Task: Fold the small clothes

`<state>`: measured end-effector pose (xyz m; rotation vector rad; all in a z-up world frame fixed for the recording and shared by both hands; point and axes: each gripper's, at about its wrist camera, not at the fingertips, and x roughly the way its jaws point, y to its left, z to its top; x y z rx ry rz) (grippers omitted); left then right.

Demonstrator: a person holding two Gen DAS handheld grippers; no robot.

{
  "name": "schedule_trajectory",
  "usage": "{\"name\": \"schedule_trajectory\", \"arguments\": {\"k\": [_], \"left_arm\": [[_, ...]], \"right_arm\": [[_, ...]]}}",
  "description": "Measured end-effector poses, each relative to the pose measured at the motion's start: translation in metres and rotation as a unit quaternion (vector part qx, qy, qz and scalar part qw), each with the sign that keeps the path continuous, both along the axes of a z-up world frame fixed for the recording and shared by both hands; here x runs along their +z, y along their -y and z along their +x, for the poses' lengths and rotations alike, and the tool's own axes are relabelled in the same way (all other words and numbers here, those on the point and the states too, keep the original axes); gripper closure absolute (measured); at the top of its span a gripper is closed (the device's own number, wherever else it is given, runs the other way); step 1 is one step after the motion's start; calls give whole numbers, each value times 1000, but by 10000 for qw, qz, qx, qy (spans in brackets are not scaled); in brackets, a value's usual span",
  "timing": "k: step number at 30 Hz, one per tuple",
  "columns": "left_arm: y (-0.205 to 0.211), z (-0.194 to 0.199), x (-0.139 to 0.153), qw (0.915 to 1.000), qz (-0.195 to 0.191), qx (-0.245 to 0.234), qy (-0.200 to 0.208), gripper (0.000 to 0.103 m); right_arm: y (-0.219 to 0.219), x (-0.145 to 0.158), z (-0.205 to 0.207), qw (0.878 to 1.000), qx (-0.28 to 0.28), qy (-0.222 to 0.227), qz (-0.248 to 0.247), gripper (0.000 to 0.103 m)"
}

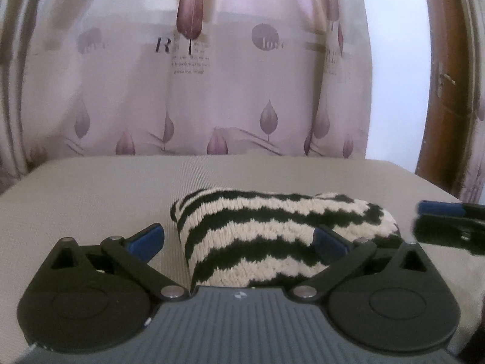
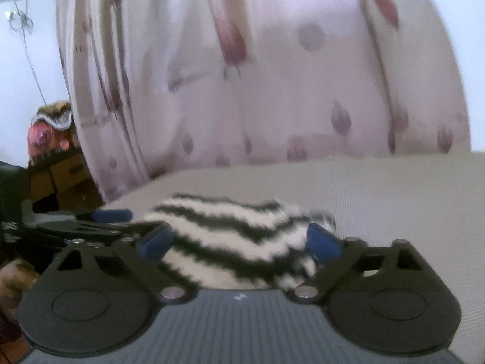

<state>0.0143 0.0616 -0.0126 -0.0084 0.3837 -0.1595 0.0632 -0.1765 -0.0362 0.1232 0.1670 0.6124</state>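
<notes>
Striped knit garment [image 1: 272,236] lies folded, long axis left-right, between both grippers; left gripper [image 1: 239,239] and right gripper [image 2: 239,244] spread apart, nothing clamped.

Lighting soft and even, daylight diffusing through the curtain [image 1: 212,91]; wall [image 1: 394,60] at its right edge washed out. Shadows faint. Left view mostly sharp; right view motion-blurred throughout, stripes of the knit [image 2: 236,236] smeared. Strong fisheye bending at edges, corners dark.
</notes>
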Motion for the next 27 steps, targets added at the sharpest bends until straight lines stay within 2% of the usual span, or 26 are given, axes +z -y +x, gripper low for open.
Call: {"name": "schedule_trajectory", "arguments": {"k": [2,5,14,17,21,27], "left_arm": [[4,-4,4,9999,33,96,108,0],[11,-9,8,9988,199,346,267,0],[20,-23,24,9947,524,682,569,0],[17,-28,30,9947,333,721,649,0],[14,-35,40,9899,196,1063,922,0],[10,-37,50,9911,39,983,899,0]], "right_arm": [[-2,-1,-18,9996,-158,206,73,1],[-11,-2,-39,9977,-431,504,-134,0],[-18,-1,-64,9968,-640,474,-3,0],[-19,-2,-70,9970,-629,459,-21,0],[-19,-1,-75,9962,-737,469,-51,0],[-18,0,-77,9966,-738,377,12,0]]}}
